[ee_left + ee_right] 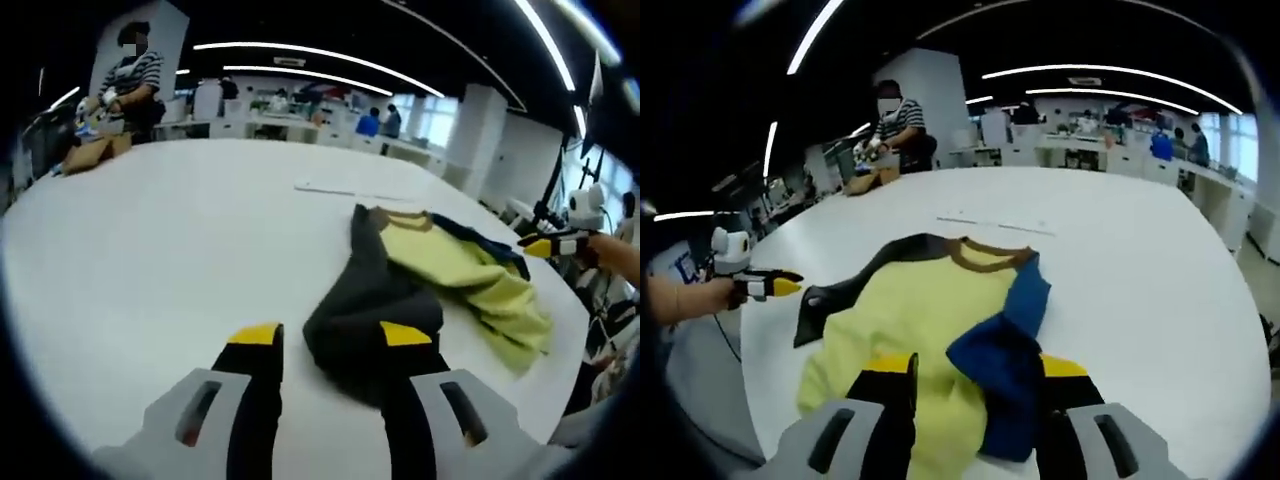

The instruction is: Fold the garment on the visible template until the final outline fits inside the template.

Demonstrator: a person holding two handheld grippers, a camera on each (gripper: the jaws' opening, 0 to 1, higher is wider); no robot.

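A crumpled garment lies on the white table [170, 250]: yellow body [465, 275], dark sleeve [365, 300], blue sleeve [485, 240], brown collar. My left gripper [330, 335] hovers open at the near end of the dark sleeve, which lies partly under its right jaw. In the right gripper view the yellow body [910, 330] and blue sleeve [1005, 350] spread out in front of my right gripper [978, 364], whose jaws stand open over the cloth. Faint template lines [335, 187] mark the table beyond the garment [990, 222]. Each gripper appears in the other's view [550, 245] [770, 286].
At the table's far end a person in a striped shirt [130, 85] handles a brown item [95, 150]. Desks, pillars and more people fill the room behind. The table edge [750, 400] runs close to the garment on my right gripper's side.
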